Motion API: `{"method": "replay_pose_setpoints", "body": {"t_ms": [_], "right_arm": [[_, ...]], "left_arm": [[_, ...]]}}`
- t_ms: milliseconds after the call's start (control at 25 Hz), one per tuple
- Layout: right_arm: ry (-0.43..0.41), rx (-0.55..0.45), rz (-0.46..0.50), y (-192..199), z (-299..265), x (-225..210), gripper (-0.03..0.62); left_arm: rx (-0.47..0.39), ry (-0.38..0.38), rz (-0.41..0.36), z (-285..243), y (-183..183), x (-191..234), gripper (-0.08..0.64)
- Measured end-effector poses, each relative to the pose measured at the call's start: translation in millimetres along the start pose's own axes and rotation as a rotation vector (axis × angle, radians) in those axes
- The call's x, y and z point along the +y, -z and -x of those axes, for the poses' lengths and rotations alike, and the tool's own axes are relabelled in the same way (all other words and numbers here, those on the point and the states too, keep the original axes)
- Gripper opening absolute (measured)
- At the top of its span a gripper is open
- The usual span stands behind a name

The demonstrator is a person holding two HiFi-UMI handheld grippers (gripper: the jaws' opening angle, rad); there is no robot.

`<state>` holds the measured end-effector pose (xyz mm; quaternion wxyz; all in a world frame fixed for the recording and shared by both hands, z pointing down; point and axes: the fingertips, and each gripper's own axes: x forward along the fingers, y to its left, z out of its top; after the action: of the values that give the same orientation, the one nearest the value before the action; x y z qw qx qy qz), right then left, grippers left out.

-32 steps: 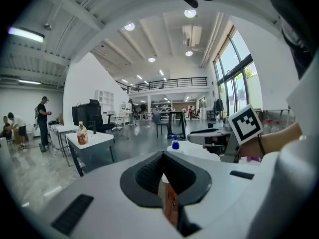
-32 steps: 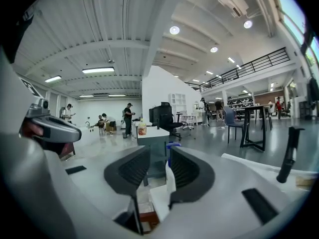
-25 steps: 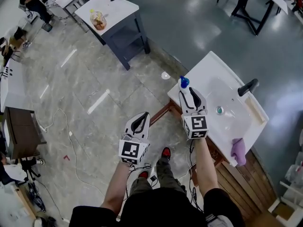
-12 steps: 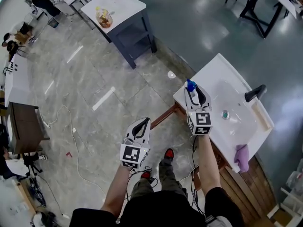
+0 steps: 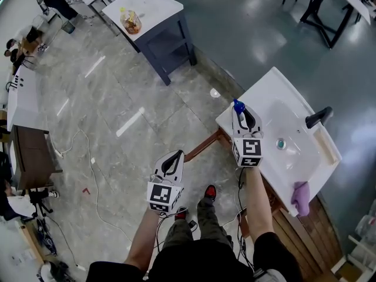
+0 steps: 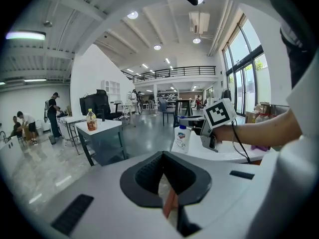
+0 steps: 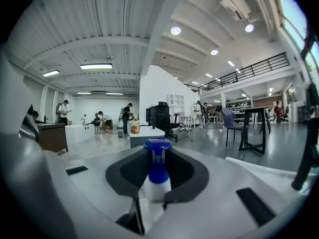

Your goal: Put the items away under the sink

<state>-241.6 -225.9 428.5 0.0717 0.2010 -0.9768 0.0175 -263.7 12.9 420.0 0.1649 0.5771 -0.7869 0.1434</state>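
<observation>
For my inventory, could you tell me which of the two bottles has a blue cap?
The white bottle at the corner of the sink counter; the other bottle, on the far table, has a yellow cap.

L gripper (image 6: 162, 154) fills fgd: grey body, black jaws w/ tips together, nothing between them; floor shows through the loop behind the tips. Mid-right: R gripper (image 6: 189, 122), marker cube uppermost, on a forearm (image 6: 264, 128) entering from right. Its jaws, just now closing, sit either side of the blue top of a white bottle (image 6: 182, 141), upright on a white counter (image 6: 225, 156). Purple cloth (image 6: 259, 148) lies further along the counter. Left bkgd: dark table (image 6: 102, 125) w/ white top, orange bottle (image 6: 91, 120) on it; people (image 6: 52, 114) beyond.
</observation>
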Motion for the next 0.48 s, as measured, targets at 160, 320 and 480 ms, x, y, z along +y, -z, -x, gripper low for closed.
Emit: {"method": "replay_pose_setpoints", "body": {"t_ms": [160, 320, 480], "right_arm": [[0.002, -0.011, 0.004, -1.3, -1.0, 0.2, 0.098], [0.010, -0.004, 0.012, -2.4, 1.6, 0.6, 0.097], [0.024, -0.040, 0.021, -20.6, 14.5, 1.3, 0.097]], "left_arm": [[-0.002, -0.009, -0.007, 4.9, 0.8, 1.9, 0.006], [-0.017, -0.017, -0.012, 14.3, -1.0, 2.9, 0.006], [-0.040, -0.023, -0.018, 24.7, -8.3, 4.3, 0.006]]}}
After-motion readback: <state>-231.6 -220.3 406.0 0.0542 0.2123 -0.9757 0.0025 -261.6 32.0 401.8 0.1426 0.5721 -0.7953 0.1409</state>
